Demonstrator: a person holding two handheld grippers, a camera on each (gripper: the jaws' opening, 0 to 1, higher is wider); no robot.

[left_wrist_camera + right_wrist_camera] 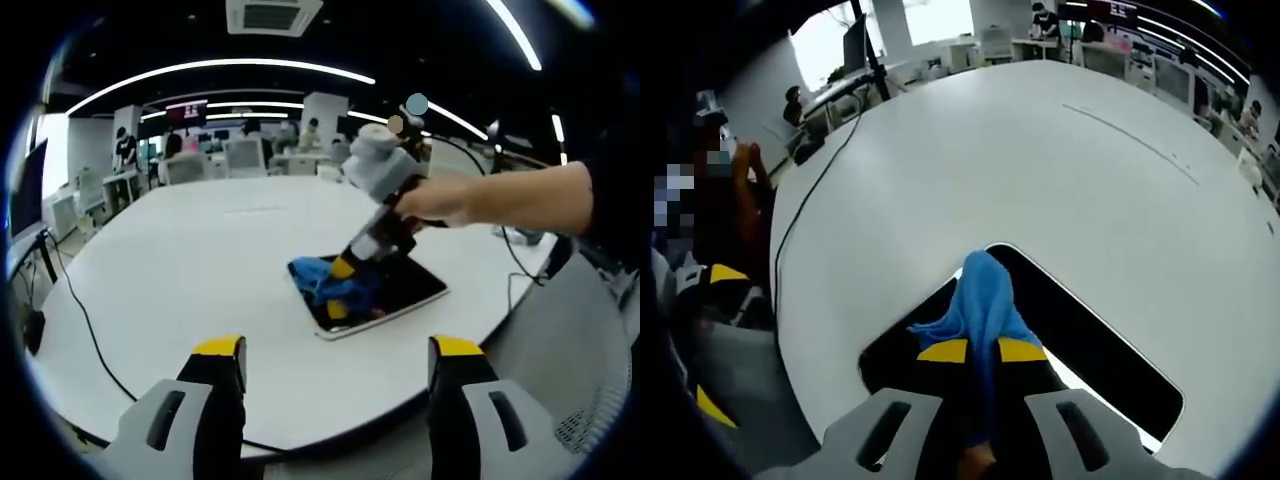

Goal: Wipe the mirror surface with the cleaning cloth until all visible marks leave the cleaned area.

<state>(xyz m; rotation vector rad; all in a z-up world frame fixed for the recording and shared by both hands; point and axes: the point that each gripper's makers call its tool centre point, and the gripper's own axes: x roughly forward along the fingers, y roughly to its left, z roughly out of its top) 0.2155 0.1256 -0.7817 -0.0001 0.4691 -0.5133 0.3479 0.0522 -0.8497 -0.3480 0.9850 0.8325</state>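
Yellow-tipped jaws of the right gripper pinch a bunched fold of the blue cleaning cloth, which drapes forward onto the dark mirror. Cloth looks soft and light; a grip at the gathered edge leaves the loose end free to drag flat. Mirror is thin, glossy, probably fragile and apt to slide on the smooth white table; marks on it cannot be made out. Left gripper hangs back near the table edge, jaws wide apart, holding nothing.
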